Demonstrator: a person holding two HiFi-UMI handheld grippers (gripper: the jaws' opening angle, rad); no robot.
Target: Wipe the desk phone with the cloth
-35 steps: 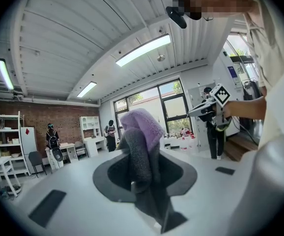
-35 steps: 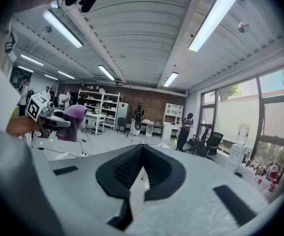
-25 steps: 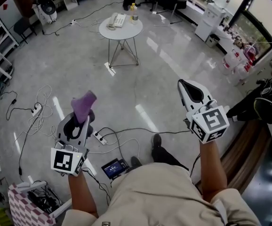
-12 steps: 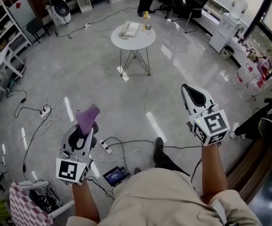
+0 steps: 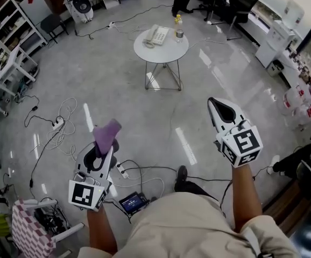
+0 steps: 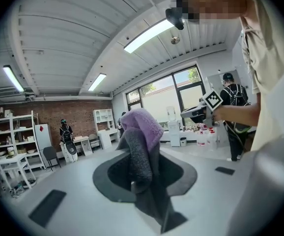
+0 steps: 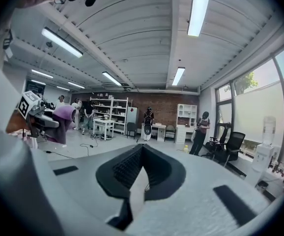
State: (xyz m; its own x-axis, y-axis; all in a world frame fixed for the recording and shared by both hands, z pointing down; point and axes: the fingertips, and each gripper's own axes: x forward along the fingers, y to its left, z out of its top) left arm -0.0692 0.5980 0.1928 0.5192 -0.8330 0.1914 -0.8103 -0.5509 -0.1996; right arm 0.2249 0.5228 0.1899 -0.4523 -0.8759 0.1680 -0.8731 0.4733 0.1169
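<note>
The left gripper [image 5: 103,148] is clamped on the purple cloth [image 5: 107,133]. The cloth is judged soft, light and limp, so it is best held by a bunched fold. The right gripper [image 5: 218,104] is closed on nothing. The desk phone [image 5: 156,35] rests on the round table [image 5: 163,54], well apart from both grippers.

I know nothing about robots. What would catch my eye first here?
A purple cloth sticks up from the left claw, which is shut on it, at the head view's lower left. The right claw, at lower right, is shut and empty. Far ahead stands a round white table with the desk phone on it.
</note>
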